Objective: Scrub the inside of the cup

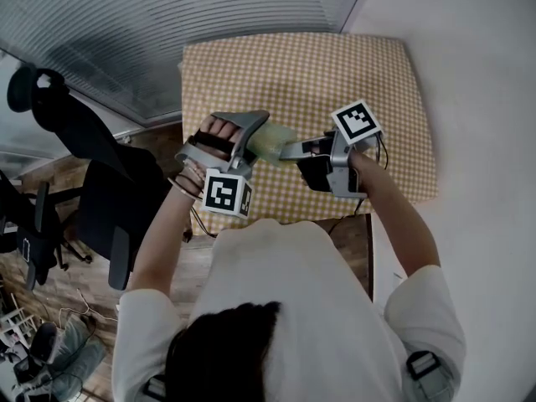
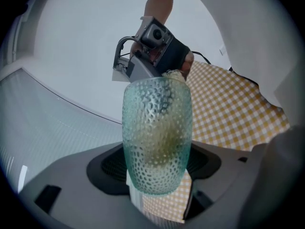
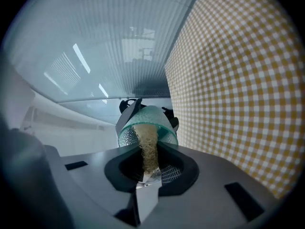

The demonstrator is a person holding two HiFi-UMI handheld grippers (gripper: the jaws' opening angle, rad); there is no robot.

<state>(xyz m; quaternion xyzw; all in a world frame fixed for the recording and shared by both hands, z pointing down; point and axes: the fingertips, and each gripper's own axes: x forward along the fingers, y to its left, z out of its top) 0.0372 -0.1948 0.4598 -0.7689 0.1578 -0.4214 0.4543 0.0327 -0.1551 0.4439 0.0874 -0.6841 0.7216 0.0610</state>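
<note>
While the left gripper (image 1: 253,134) clamps the cup (image 2: 157,137) and the right gripper (image 3: 150,170) pinches the scrubber (image 3: 147,142) inside, twisting should rub every wall.

We are looking at a pale green cup (image 2: 157,137) with tiny bumpy dots all over it. The scrubber (image 3: 147,144) is looking sandy tan. The tablecloth (image 1: 293,74) is showing little yellow and white checks. We are wearing a white top (image 1: 293,291).
</note>
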